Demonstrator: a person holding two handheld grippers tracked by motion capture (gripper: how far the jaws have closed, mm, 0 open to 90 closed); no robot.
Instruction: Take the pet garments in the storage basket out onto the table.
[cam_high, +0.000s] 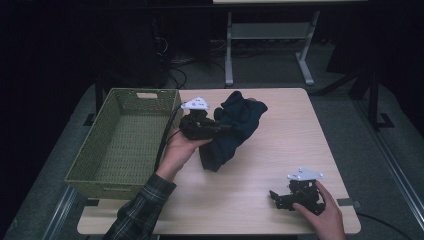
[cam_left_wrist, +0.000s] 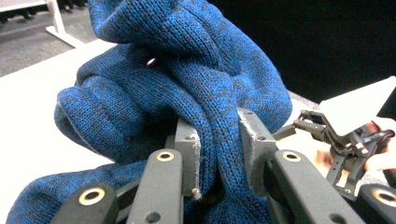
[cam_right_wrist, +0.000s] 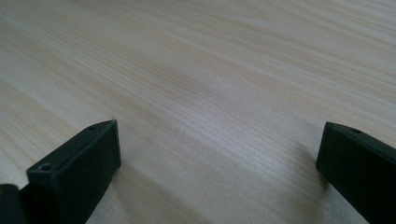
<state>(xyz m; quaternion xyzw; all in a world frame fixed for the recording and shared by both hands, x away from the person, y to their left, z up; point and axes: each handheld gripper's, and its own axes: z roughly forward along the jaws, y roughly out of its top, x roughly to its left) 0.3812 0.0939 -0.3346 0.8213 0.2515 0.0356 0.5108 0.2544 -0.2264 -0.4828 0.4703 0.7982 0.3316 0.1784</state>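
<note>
High view places the left gripper (cam_high: 225, 127) at the table's middle, just right of the green woven basket (cam_high: 122, 140), with its jaws closed on a fold of the dark blue knitted garment (cam_high: 235, 127). Left gripper view confirms the grip: both pads (cam_left_wrist: 189, 154) pinch a thick ridge of the knit between them, so the fabric bunches above the jaws and the remainder trails down to the wooden table (cam_high: 280, 150). A grip on a gathered fold, rather than on a flat edge, probably lets the whole garment be carried in one piece, likely toward the basket. Right gripper (cam_high: 274, 197) rests near the table's front right corner, well apart from the garment; right gripper view shows its jaws spread wide over bare wood, holding nothing.
</note>
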